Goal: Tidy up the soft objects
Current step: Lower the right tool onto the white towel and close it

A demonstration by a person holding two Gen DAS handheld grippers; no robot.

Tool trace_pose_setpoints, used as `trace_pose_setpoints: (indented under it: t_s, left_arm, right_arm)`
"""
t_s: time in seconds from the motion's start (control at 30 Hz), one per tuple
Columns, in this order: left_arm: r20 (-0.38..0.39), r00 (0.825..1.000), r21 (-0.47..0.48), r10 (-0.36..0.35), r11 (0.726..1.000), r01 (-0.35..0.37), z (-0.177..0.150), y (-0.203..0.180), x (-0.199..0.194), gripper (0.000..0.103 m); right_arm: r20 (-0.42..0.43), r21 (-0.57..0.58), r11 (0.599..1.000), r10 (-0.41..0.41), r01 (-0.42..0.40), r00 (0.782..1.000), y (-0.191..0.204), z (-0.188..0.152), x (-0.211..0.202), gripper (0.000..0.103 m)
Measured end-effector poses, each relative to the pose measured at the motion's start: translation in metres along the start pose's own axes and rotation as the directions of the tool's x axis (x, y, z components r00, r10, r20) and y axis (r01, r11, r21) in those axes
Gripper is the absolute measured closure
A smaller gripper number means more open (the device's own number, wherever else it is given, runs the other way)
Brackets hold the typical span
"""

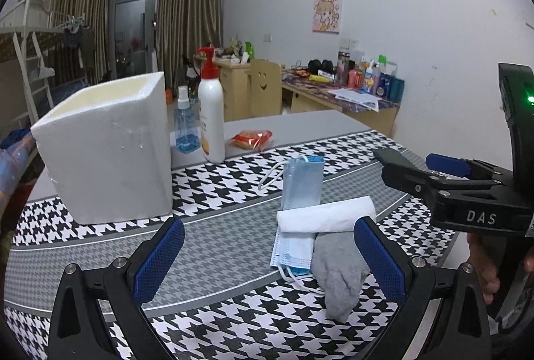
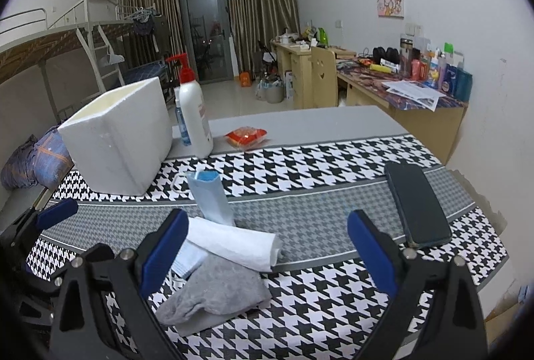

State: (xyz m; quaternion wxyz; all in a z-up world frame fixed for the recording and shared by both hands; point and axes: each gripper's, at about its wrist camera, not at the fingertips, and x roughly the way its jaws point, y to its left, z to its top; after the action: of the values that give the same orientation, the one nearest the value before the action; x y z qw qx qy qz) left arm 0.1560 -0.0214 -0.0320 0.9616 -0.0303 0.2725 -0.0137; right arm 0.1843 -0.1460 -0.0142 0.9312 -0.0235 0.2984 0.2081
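Note:
A small pile of soft things lies on the houndstooth cloth (image 1: 213,246): a rolled white towel (image 1: 328,215) (image 2: 233,243) across a flat blue face mask (image 1: 293,251), a grey sock (image 1: 338,275) (image 2: 213,290) in front, and a folded blue mask (image 1: 302,183) (image 2: 210,196) behind. My left gripper (image 1: 268,254) hovers open just left of the pile, its right finger beside the sock. My right gripper (image 2: 267,248) is open above the towel and sock; it also shows at the right of the left wrist view (image 1: 414,159). A white foam box (image 1: 106,149) (image 2: 120,139) stands open-topped at the left.
Behind the box stand a white pump bottle (image 1: 211,113) (image 2: 193,116) and a blue spray bottle (image 1: 185,129). A red snack packet (image 1: 252,139) (image 2: 246,137) lies on the grey table. A dark phone (image 2: 417,206) rests on the cloth at the right. Desks, a chair and a bunk bed fill the room beyond.

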Motion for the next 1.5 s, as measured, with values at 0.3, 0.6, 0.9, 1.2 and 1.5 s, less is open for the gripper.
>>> trace_pose_setpoints:
  t_s: [0.3, 0.6, 0.9, 1.2, 1.5]
  left_arm:
    - [-0.053, 0.999, -0.024, 0.012, 1.0, -0.013, 0.001, 0.011, 0.02, 0.001]
    - [-0.092, 0.996, -0.038, 0.006, 0.999, -0.01, -0.001, 0.015, 0.035, 0.001]
    - [-0.116, 0.993, -0.048, -0.005, 0.999, 0.0, -0.004, 0.019, 0.042, 0.001]
    - [-0.146, 0.989, -0.049, 0.002, 0.999, -0.009, -0.008, 0.02, 0.049, 0.001]
    - [-0.146, 0.989, -0.042, 0.003, 0.999, -0.009, -0.008, 0.018, 0.049, 0.001]
  right_arm:
    - [-0.023, -0.042, 0.999, 0.013, -0.014, 1.0, 0.003, -0.004, 0.012, 0.005]
    - [-0.088, -0.046, 0.998, 0.047, -0.051, 0.995, 0.003, -0.011, 0.034, 0.005]
    - [-0.148, -0.04, 0.994, 0.094, -0.101, 0.985, 0.003, -0.015, 0.05, 0.015]
    - [-0.228, -0.02, 0.99, 0.129, -0.137, 0.965, 0.004, -0.024, 0.064, 0.057]
    - [-0.207, -0.019, 0.988, 0.149, -0.156, 0.967, 0.001, -0.024, 0.049, 0.095]
